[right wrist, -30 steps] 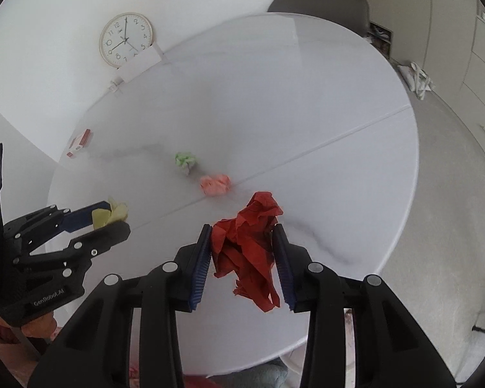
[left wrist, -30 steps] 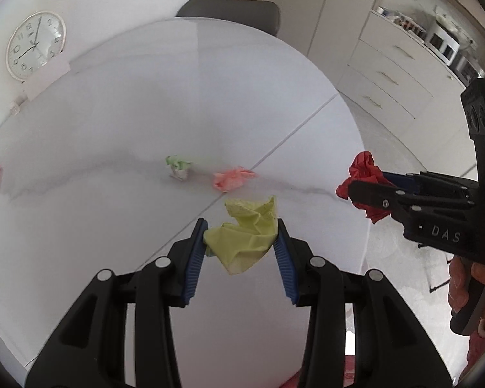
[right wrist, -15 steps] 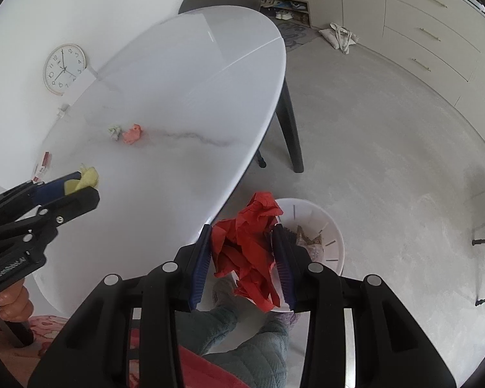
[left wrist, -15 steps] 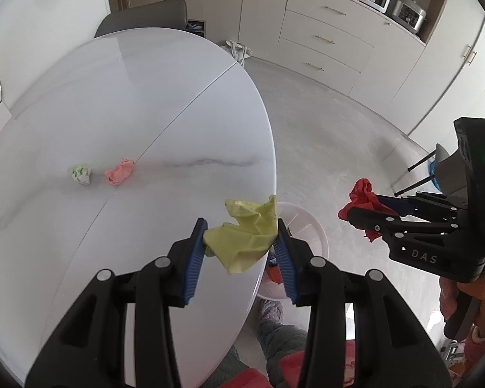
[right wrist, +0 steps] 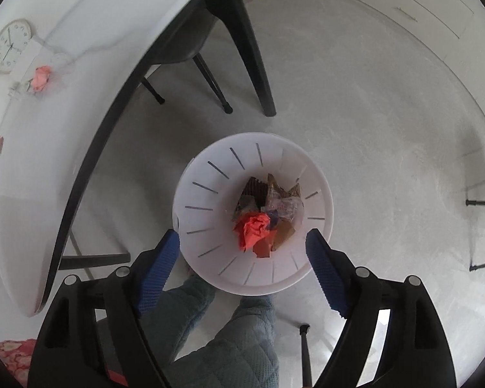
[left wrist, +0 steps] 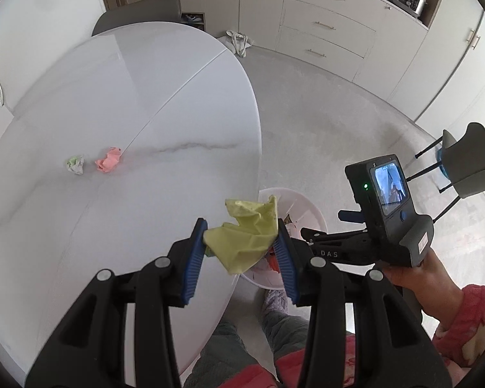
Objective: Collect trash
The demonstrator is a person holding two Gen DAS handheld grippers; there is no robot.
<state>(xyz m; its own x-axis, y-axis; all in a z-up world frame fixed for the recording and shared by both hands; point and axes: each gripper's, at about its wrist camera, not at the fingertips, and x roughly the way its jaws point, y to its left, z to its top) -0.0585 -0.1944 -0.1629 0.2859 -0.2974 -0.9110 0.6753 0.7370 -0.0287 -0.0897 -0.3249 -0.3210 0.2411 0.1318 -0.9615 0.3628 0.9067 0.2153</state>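
My left gripper (left wrist: 241, 245) is shut on a crumpled yellow paper (left wrist: 245, 236), held over the table's near edge beside the white bin (left wrist: 302, 203). My right gripper (right wrist: 242, 255) is open and empty, directly above the white bin (right wrist: 207, 223) on the floor. A red paper wad (right wrist: 253, 229) lies inside the bin on other scraps. On the white table (left wrist: 113, 103) lie a pink wad (left wrist: 109, 159) and a green-white wad (left wrist: 75, 164). The pink wad also shows in the right wrist view (right wrist: 41, 77).
A dark chair (left wrist: 139, 9) stands at the table's far side, its legs showing under the table (right wrist: 252, 64). A wall clock (right wrist: 11, 45) leans at the table's back. Cabinets (left wrist: 333, 29) line the far wall. My knees are below the bin (right wrist: 229, 339).
My right gripper moved over the bin and opened, and the red paper dropped into the bin. My left gripper carried the yellow paper closer to the bin.
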